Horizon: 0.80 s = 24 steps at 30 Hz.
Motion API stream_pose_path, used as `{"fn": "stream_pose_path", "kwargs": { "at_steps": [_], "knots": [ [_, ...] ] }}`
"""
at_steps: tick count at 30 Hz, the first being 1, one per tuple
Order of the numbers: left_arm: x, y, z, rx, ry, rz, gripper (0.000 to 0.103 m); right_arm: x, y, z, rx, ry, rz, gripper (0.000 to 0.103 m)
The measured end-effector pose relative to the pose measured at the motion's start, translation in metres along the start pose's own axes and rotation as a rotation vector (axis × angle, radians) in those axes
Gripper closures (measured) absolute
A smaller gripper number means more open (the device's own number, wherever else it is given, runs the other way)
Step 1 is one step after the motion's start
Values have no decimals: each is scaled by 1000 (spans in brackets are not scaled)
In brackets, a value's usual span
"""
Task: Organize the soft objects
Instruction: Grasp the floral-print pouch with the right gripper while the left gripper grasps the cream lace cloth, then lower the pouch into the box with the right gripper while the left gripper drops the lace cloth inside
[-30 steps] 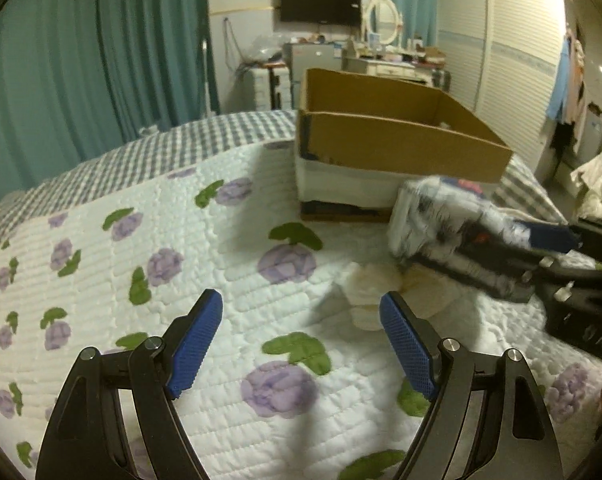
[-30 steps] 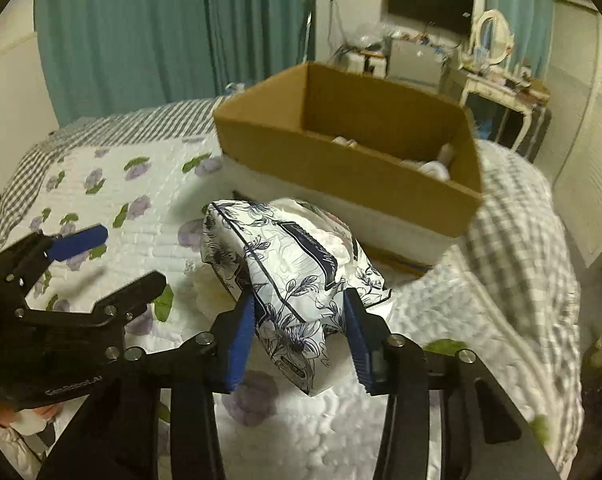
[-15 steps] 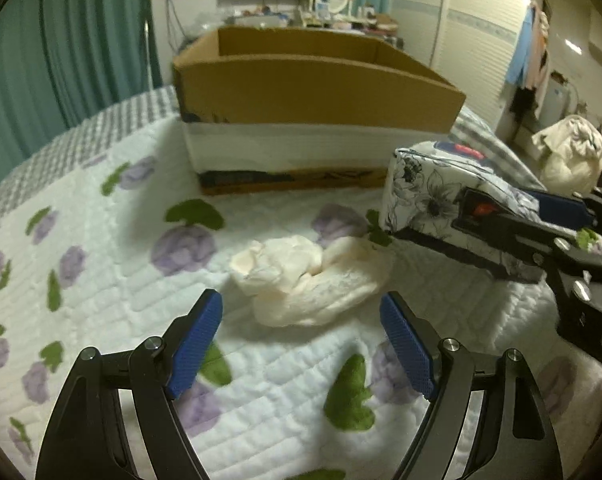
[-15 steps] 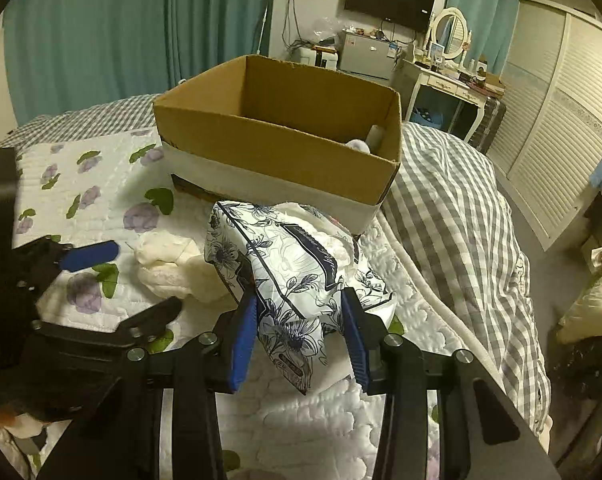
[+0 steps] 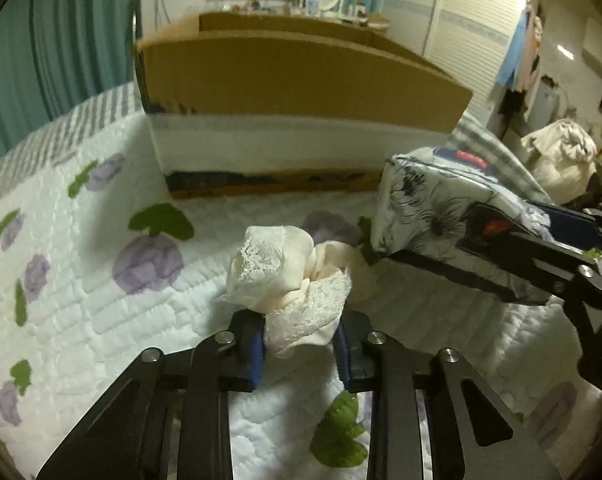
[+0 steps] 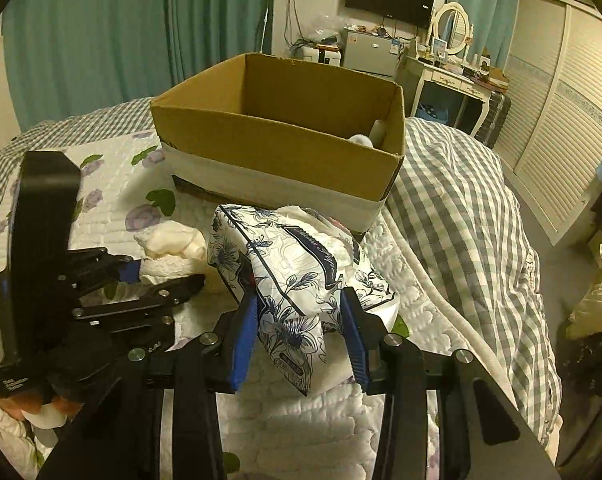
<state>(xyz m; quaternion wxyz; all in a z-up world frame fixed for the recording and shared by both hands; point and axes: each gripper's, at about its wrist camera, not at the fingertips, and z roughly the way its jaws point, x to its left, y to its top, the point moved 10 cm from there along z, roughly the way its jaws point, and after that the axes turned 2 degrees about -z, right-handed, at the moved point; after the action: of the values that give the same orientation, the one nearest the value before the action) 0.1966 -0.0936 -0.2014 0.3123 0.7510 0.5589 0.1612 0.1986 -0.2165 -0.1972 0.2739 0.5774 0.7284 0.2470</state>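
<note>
My left gripper (image 5: 301, 346) is shut on a cream lace cloth (image 5: 289, 276) lying on the flowered quilt (image 5: 81, 300) in front of the cardboard box (image 5: 285, 80). The cloth also shows in the right wrist view (image 6: 173, 244), with the left gripper (image 6: 161, 280) on it. My right gripper (image 6: 301, 344) is shut on a white tissue pack with blue flowers (image 6: 285, 272) and holds it above the quilt, right of the cloth. The pack shows at the right in the left wrist view (image 5: 441, 220). The open box (image 6: 277, 132) holds some white things in its far corner.
A grey checked blanket (image 6: 461, 208) covers the bed to the right of the box. Teal curtains (image 6: 101, 32) hang behind. A dresser with a mirror (image 6: 457, 52) and louvred wardrobe doors (image 6: 561, 120) stand at the back right. A pale bundle (image 5: 561, 160) lies beside the bed.
My left gripper has moved forward to the cream cloth and shut on it. My right gripper has kept hold of the tissue pack and drifted slightly nearer the box.
</note>
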Motion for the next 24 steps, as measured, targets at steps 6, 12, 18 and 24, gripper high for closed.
{"fn": "stream_pose_path", "kwargs": {
  "at_steps": [6,12,18,24],
  "knots": [
    [-2,2,-33,-49,37,15,81,-1,5,-10,-30,15,15,64],
    [12,24,-75,-134,91,24,81,5,22,-44,-121,26,5,64],
    [11,59,-121,-238,105,51,81,11,55,-80,-227,25,-24,64],
    [11,104,-152,-327,120,80,81,4,109,-119,-339,0,-39,64]
  ]
}}
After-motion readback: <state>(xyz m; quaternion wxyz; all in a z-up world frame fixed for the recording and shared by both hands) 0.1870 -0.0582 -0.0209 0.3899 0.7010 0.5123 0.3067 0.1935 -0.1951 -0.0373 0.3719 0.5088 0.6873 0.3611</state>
